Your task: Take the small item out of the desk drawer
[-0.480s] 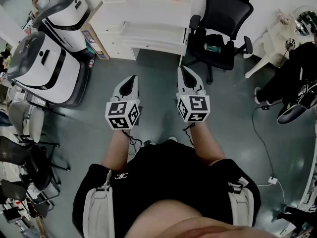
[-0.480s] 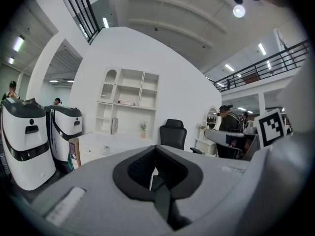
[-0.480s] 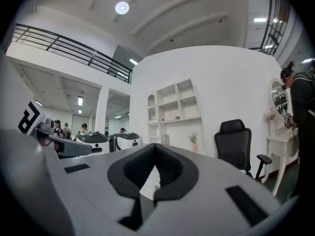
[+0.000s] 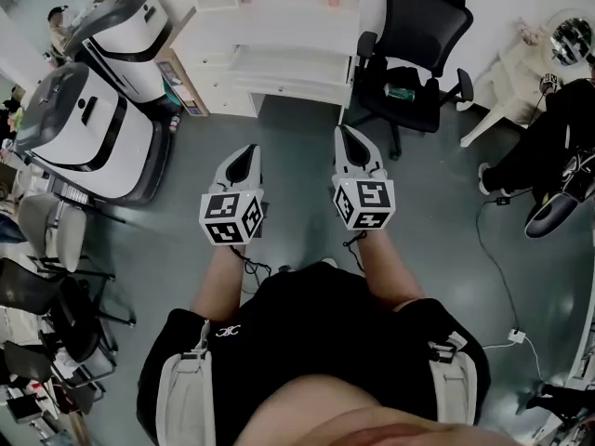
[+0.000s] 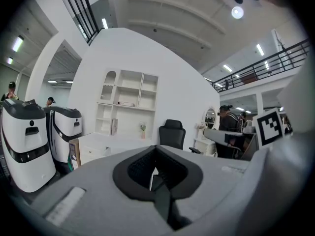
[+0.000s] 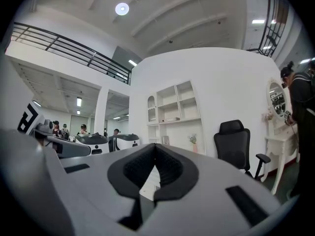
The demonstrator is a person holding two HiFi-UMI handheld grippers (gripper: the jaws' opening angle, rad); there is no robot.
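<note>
A white desk (image 4: 290, 61) with shelves above and shut drawers (image 4: 223, 89) stands ahead across the grey floor. No small item shows in any view. My left gripper (image 4: 248, 149) and right gripper (image 4: 347, 131) are held side by side at waist height, pointing at the desk and well short of it. Both are shut with nothing between the jaws. In the left gripper view the desk (image 5: 101, 142) lies beyond the left gripper (image 5: 156, 149). In the right gripper view the shelves (image 6: 172, 109) rise above the right gripper (image 6: 155, 145).
A black office chair (image 4: 414, 49) stands at the desk's right end. Two large white-and-black machines (image 4: 88, 128) stand at the left, with chairs (image 4: 46, 235) in front of them. A seated person (image 4: 558, 147) and a floor cable (image 4: 493, 268) are at the right.
</note>
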